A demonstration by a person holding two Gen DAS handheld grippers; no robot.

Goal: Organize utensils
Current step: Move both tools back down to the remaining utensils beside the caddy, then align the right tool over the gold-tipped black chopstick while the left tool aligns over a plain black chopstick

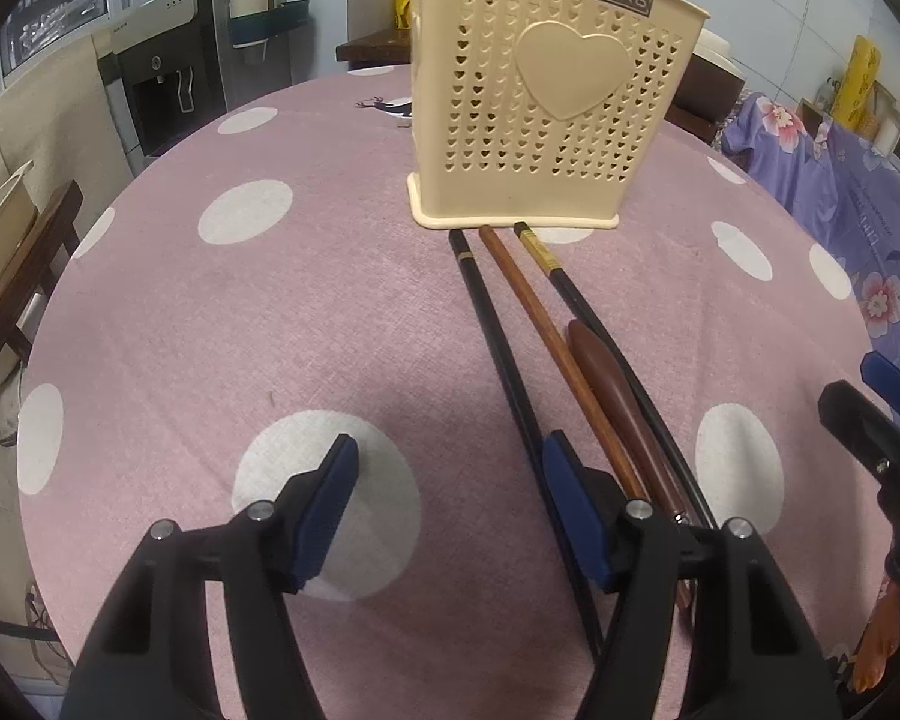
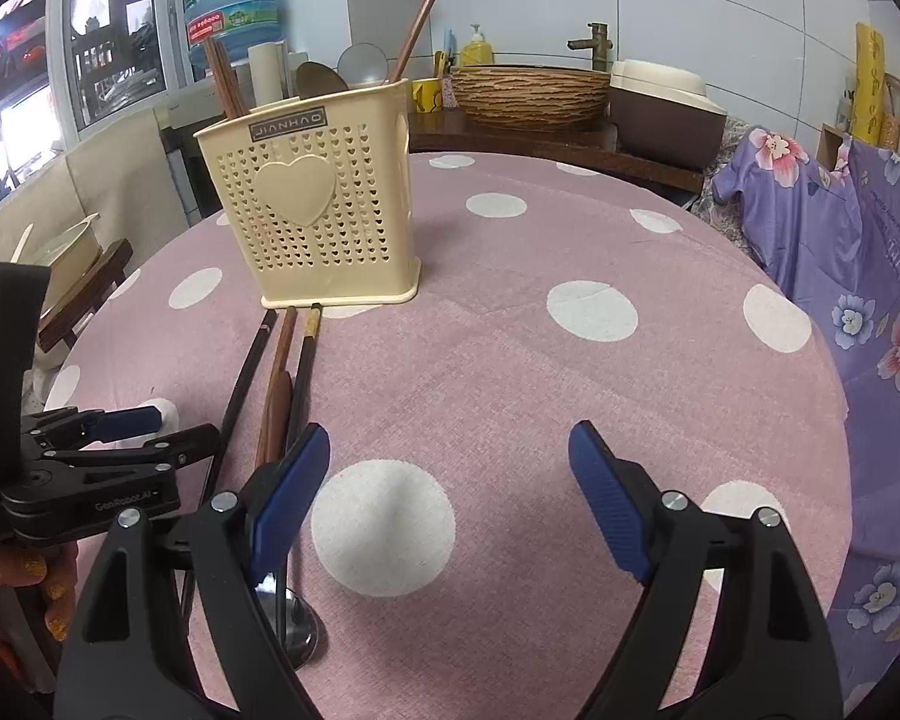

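Observation:
A cream perforated utensil holder [image 1: 546, 108] [image 2: 318, 204] stands on the table, with chopsticks and a wooden spoon upright in it. In front of it lie a black chopstick [image 1: 492, 336], a brown wooden chopstick [image 1: 546, 336], a gold-banded black chopstick [image 1: 576, 294] and a wooden-handled spoon [image 1: 612, 396], whose metal bowl [image 2: 297, 630] shows near the table's edge. My left gripper [image 1: 450, 510] is open low over the cloth, its right finger over the black chopstick, nothing between the pads. My right gripper [image 2: 450, 495] is open over bare cloth, to the right of the utensils.
The round table [image 1: 270, 330] wears a pink cloth with white dots. A wooden chair [image 1: 24, 276] stands at the left and a purple floral cloth [image 2: 840, 252] at the right. Behind are a water dispenser [image 1: 168, 60], a woven basin [image 2: 528, 93] and a rice cooker [image 2: 666, 108].

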